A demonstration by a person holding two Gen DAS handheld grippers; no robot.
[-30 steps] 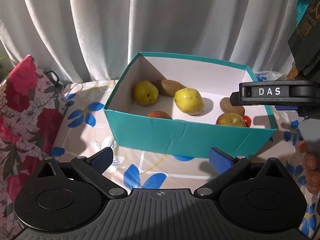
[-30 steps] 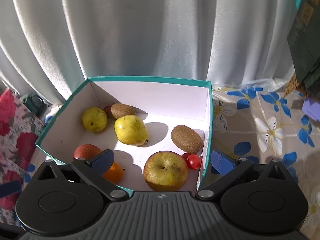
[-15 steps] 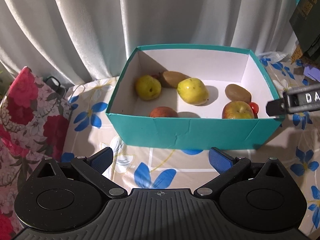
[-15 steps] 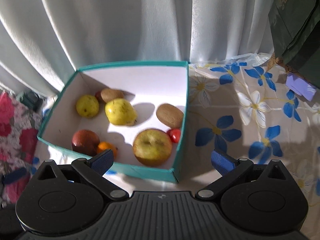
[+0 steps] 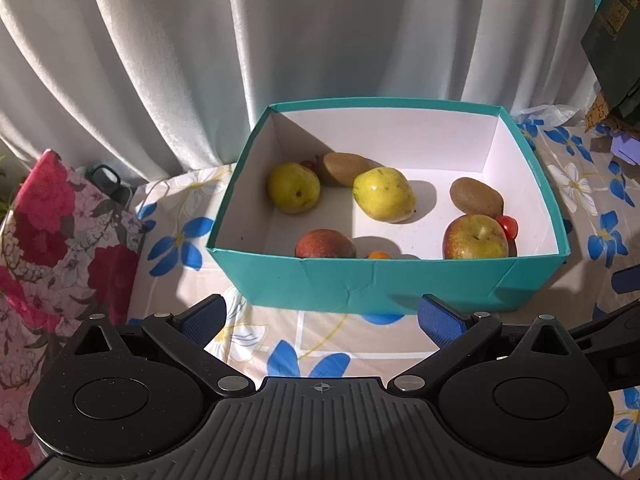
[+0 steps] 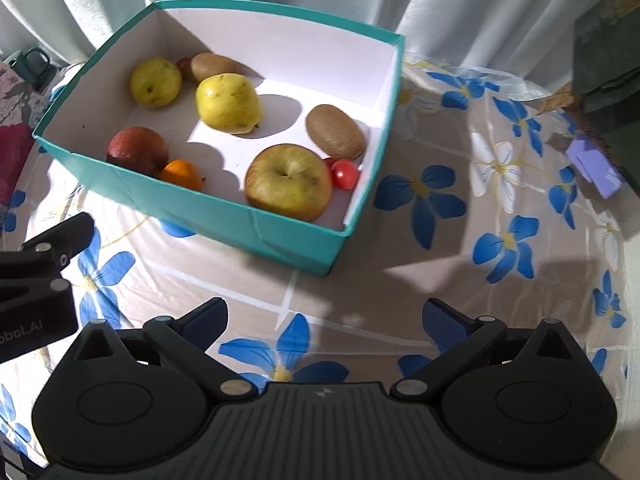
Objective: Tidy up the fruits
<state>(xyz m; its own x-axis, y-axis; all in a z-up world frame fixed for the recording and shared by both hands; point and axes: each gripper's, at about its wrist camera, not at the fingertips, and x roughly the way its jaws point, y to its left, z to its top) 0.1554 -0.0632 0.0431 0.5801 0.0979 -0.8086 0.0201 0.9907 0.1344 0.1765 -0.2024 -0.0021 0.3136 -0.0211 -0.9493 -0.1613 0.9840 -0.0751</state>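
On the flowered cloth (image 6: 440, 248) sits a teal box (image 5: 384, 284), and all the fruit in view lies inside it: two yellow pears (image 5: 383, 194), one at the left wall and one mid-floor, two kiwis (image 5: 476, 197), one at the back and one toward the right, a large apple (image 6: 289, 182) against the near wall, a red apple (image 6: 137, 149) at the near left with a small orange (image 6: 181, 173) touching it, and a cherry tomato (image 6: 345, 173) wedged between the large apple and the right-hand kiwi. A second small red fruit peeks out behind the back kiwi; what it is I cannot tell.

Both claws hang clear of the box with nothing between their pads — the left gripper (image 5: 322, 318) spread wide and squared to the near wall, the right gripper (image 6: 325, 320) likewise spread, over the cloth off the near right corner. Judging from that, the gathering looks finished, or nearly so: no loose fruit shows on the cloth, and the claws appear drawn off so as not to knock the cardboard walls. The fruit lies loose, not sorted by kind, so a nudge to the box could set the round pieces rolling.

Sun falls hard across the box floor and cloth, throwing deep shadows. White curtains (image 5: 200, 60) close the back; a rose-patterned cushion (image 5: 52, 240) sits to the left, a dark green carton (image 6: 608, 60) and a small lilac block (image 6: 594, 164) to the right.
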